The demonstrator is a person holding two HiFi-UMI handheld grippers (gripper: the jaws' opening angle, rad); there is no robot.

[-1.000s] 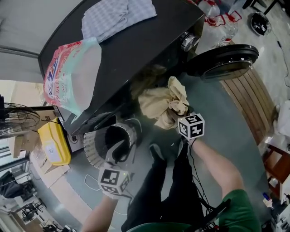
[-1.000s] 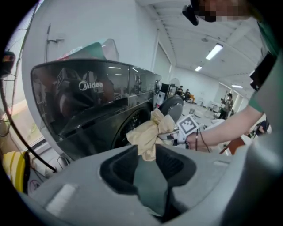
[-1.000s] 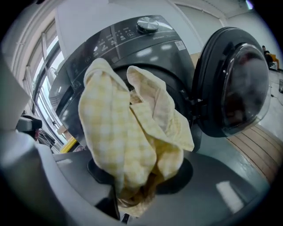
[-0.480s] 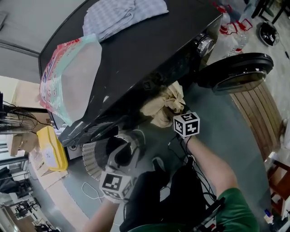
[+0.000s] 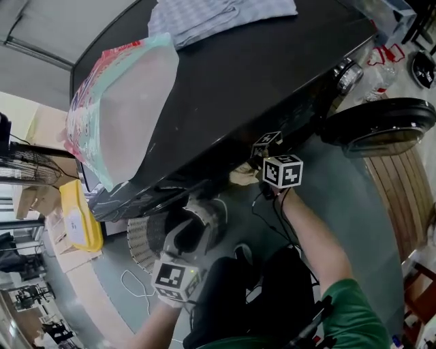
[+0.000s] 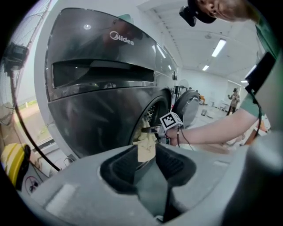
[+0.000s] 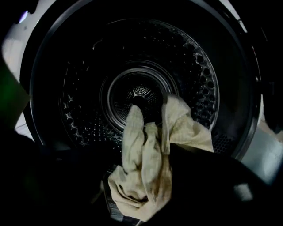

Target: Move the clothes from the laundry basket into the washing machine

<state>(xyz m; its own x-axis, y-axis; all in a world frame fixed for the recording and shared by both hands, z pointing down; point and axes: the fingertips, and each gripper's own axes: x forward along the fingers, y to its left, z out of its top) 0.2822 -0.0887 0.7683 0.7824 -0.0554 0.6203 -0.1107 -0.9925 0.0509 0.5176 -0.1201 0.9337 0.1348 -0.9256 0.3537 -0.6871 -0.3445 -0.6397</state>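
In one drum (image 7: 75, 92), one beige cloth (image 7: 146, 172)

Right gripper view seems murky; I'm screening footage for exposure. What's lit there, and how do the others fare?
Right gripper view: only the cloth and drum wall catch light, rest black. Head view: fisheye bending, sheen on the washer top. Left gripper view: foreground blurred, ceiling lights bright.

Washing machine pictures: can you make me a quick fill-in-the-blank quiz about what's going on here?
1. The beige cloth hangs at the mouth of the washing machine's perforated ___.
2. The machine's round door stands ___.
3. The left claw holds ___.
4. A checked cloth lies on ___ of the machine.
Missing words: drum; open; nothing; top.
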